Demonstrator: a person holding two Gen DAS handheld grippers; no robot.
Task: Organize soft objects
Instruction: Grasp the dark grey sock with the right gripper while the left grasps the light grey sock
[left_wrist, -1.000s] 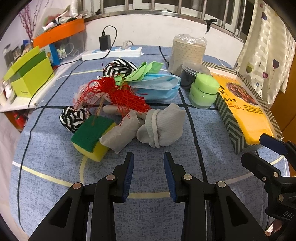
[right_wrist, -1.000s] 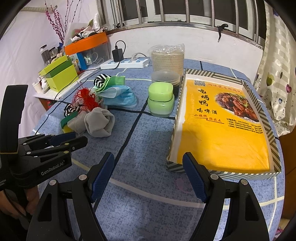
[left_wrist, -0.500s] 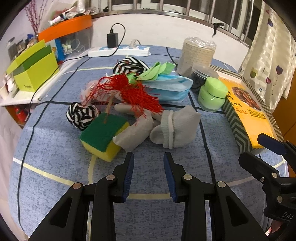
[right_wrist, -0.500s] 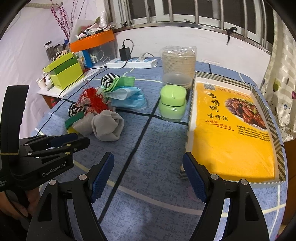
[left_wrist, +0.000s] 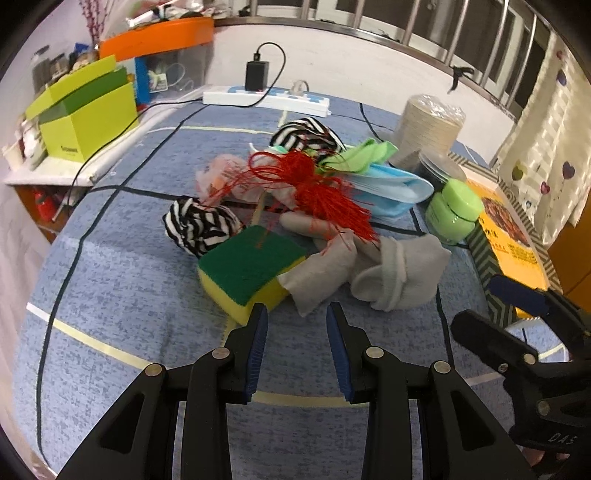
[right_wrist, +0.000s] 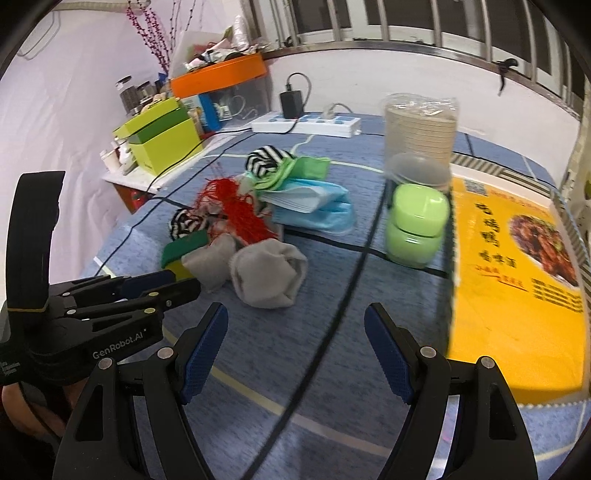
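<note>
1. Far left: a white side shelf (left_wrist: 74, 173) carries a lime-green box (left_wrist: 86, 118); behind it stands a clear bin with an orange lid (left_wrist: 159, 35), with pink-flowered twigs (right_wrist: 147, 33) rising beside it.
2. Surface: a table under a blue cloth (left_wrist: 122, 306) crossed by dark and pale yellow lines. At its back edge, against the white wall, lies a white power strip (left_wrist: 266, 98) with a black charger (left_wrist: 257, 75) plugged in. A barred window (right_wrist: 369, 22) runs above the wall.
3. Centre: the soft objects lie in one heap, namely a striped ball (left_wrist: 201, 225), a green-and-yellow sponge (left_wrist: 251, 271), a red tassel (left_wrist: 317, 188), grey socks (left_wrist: 399, 277), blue face masks (left_wrist: 395, 190), a green cloth (left_wrist: 362, 155) and a second striped bundle (left_wrist: 304, 134).
4. Left gripper (left_wrist: 295, 325): fingers slightly parted, nothing between them, tips just short of the sponge and the nearest sock.
5. Right of the heap: a green jar (right_wrist: 415, 225), a wrapped stack of discs (right_wrist: 419, 125), then a flat yellow printed box (right_wrist: 517, 280).
6. Right gripper (right_wrist: 295, 325): spread wide, empty, over bare cloth near the socks.
7. Far right: a curtain with heart prints (left_wrist: 543, 155).
</note>
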